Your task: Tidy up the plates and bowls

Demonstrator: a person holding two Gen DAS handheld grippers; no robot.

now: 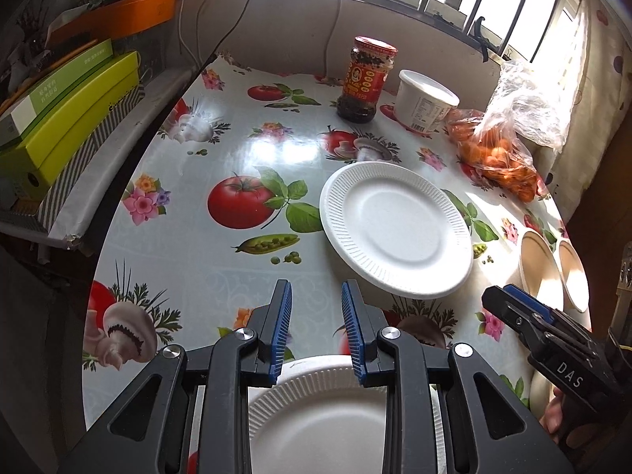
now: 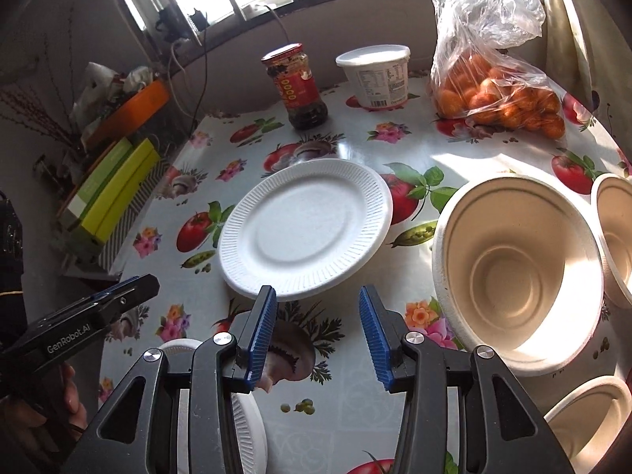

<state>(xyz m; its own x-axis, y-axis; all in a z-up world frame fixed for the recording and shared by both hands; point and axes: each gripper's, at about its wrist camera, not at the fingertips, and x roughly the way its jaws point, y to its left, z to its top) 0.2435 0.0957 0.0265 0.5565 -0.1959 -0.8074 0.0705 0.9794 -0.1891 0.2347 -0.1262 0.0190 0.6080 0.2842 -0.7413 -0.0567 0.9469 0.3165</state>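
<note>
Both tongs, left [image 1: 316,318] and right [image 2: 316,328], are hanging parted and empty over the counter [image 1: 221,268]. You are leaving everything unstacked: far plate [image 2: 306,229] mid-counter, near plate [image 1: 316,414] under your left tongs, bowls [image 2: 517,272] loose at right.

On the table [image 2: 347,403]: plate [image 2: 306,229] at centre, bowl [image 2: 517,276] just right of it, two more bowls [image 2: 616,237] further right. Behind: jar [image 2: 296,87], tub [image 2: 375,75] beside it, bagged fruit [image 2: 501,98] rightmost. Near edge: second plate [image 1: 316,414].
</note>
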